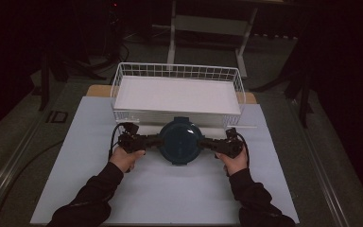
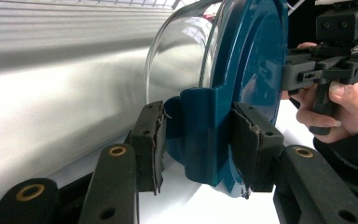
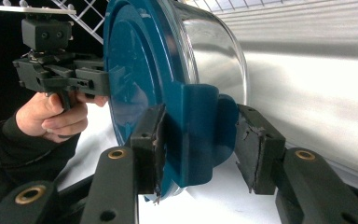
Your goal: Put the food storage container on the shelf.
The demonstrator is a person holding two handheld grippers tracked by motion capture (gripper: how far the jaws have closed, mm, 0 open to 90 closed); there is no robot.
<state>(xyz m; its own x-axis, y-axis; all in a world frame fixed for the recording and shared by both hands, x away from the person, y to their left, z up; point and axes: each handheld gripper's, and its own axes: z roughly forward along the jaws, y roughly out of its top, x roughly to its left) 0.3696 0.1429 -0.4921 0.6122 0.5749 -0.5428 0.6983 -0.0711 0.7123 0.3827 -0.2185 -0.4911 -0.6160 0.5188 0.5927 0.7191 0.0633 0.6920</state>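
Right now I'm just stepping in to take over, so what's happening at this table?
A person holds a round container with a blue lid between two grippers. The left gripper and the right gripper each straddle a side tab of the lid. It sits just in front of the white wire basket.

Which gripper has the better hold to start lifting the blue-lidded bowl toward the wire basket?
Left, marginally. The left gripper has its fingers close against both sides of the lidded bowl's tab. On the right gripper, one finger shows a gap beside its tab, so that hold looks looser.
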